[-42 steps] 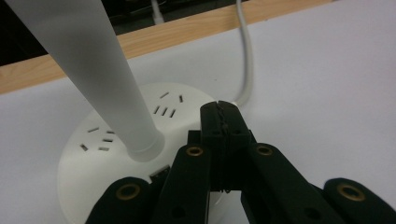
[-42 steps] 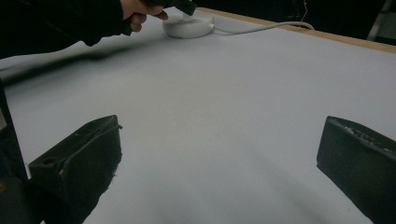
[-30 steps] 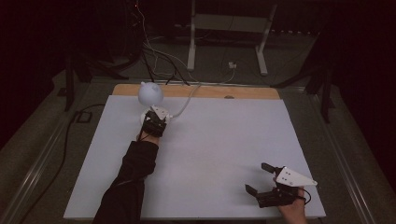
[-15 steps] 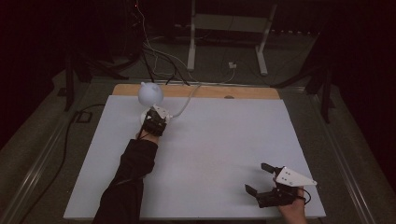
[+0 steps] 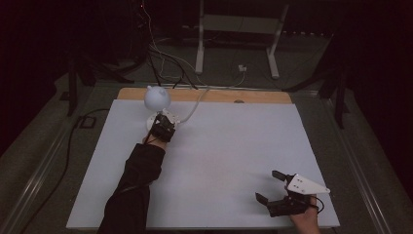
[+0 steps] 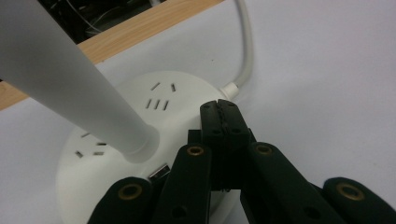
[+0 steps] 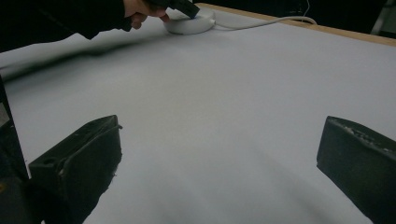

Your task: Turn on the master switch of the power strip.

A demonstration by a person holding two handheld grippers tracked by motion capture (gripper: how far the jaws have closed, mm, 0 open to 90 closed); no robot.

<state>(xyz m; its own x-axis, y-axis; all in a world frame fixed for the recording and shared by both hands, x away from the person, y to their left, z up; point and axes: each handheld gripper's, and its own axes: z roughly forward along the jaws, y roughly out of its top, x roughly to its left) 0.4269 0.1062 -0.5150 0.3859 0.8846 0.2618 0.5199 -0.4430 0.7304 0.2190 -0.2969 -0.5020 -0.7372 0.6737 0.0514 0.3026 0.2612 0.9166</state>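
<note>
The white lamp base (image 6: 140,154), a round disc with socket slots on its top, sits at the far left of the white table (image 5: 234,161), just short of the wooden strip (image 5: 253,96) along the far edge. From its middle a white stem (image 6: 70,79) rises tilted up and away toward the far left, carrying the round lamp head (image 5: 157,97), so the lamp's long axis leans away from the person rather than standing plumb. A white cord (image 6: 246,46) leaves the base on its far right side and runs off over the far edge. The left gripper (image 6: 220,114) comes at the base from the near side, its jaws pressed together with nothing between them, and its tips rest on or just above the top of the disc, just right of the foot of the stem and near where the cord joins; whether they actually touch the surface I cannot tell. Any press or push therefore goes downward and slightly forward onto the base, with the stem close beside the tips on the left. The left hand is by far the nearer one: the right gripper (image 5: 277,187) lies well apart at the near right corner of the table, jaws spread wide and empty, pointing across the bare sheet toward the lamp. Against the high view of a second ago nothing has visibly shifted: lamp, left gripper at the base, and right gripper all hold the same places.
</note>
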